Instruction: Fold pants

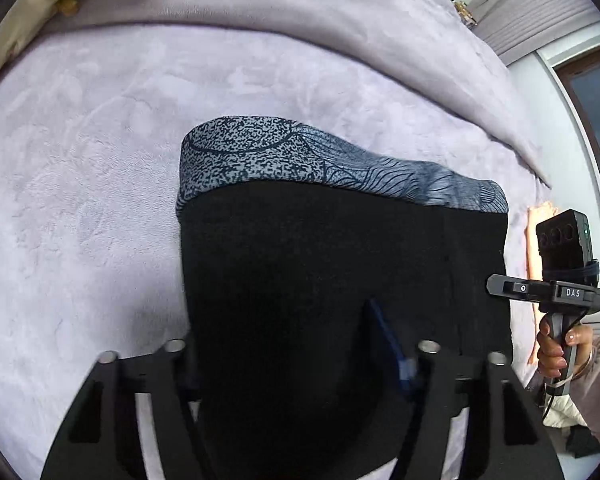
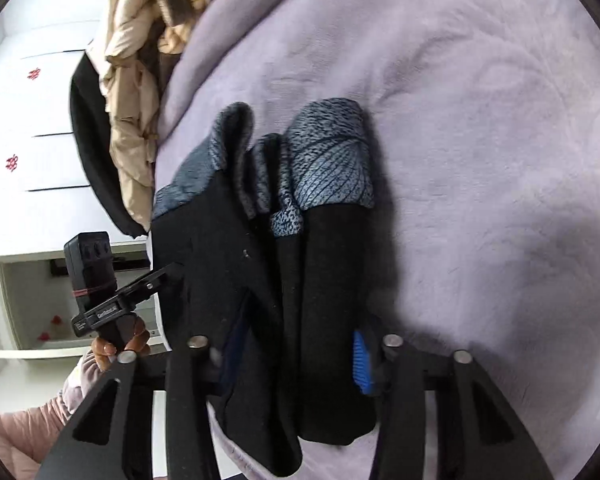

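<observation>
Black fleecy pants with a blue-grey patterned waistband (image 1: 340,264) fill the space nearest your cameras, draped over both tongs so that the bed can take the fold when you lower them. Beneath them spreads the lilac plush bed cover (image 1: 80,168), broad and flat, which is why it suits as the laying surface. Your left tongs (image 1: 300,364) are clenched on a wide bunch of the black cloth, the blue pad pressing into it. Your right tongs (image 2: 296,360) pinch a narrower, doubled-up bundle, with the waistband hanging forward in loose pleats. Holding at two places keeps the garment spread between your hands. I judge the fold half made; the waistband still needs squaring.
</observation>
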Tool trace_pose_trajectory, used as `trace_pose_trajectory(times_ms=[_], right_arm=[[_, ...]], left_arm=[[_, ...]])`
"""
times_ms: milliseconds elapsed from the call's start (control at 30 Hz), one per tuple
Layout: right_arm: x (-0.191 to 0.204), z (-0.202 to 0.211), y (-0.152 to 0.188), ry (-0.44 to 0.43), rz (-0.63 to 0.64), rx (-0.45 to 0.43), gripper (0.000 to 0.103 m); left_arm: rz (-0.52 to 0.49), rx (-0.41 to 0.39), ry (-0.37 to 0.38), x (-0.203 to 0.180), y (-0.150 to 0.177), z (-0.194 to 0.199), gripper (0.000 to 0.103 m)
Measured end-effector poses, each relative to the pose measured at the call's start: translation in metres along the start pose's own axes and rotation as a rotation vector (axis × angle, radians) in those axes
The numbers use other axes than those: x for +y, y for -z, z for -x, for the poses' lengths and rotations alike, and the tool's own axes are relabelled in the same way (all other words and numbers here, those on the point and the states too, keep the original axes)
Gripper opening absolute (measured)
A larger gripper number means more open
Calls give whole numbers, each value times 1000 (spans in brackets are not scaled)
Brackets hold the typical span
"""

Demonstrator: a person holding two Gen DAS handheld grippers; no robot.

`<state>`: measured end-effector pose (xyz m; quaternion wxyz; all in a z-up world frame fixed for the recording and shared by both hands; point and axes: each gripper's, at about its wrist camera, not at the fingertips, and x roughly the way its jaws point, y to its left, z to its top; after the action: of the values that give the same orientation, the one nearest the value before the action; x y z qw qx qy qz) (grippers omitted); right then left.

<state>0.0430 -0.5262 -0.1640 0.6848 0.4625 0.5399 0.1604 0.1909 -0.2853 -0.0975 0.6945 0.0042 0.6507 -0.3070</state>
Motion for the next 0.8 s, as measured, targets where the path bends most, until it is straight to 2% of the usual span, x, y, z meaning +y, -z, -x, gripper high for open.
trace_pose_trajectory(times_ms=[133, 333, 500, 567, 633, 700, 800], right_arm=[[21, 16, 15, -45, 5, -21, 38], [41, 28, 61, -114, -28, -28, 38], [42, 1, 97, -44, -32, 10, 38], [37, -16, 106, 37, -37, 23, 39], [31, -20, 111, 97, -36, -5, 46], [25, -21, 114, 130, -69, -19, 56], [35, -18, 119, 199, -59, -41, 60]], left_arm=[[-13, -17, 7, -12, 15, 30, 58], [-31, -35, -9, -18, 51, 72, 58], [8, 12, -74, 2, 88, 56, 58], [23, 17, -125, 15, 100, 41, 70], [28, -16, -147, 24, 107, 37, 97], [55, -17, -149, 31, 108, 34, 103], [80, -7, -144, 33, 109, 36, 103]])
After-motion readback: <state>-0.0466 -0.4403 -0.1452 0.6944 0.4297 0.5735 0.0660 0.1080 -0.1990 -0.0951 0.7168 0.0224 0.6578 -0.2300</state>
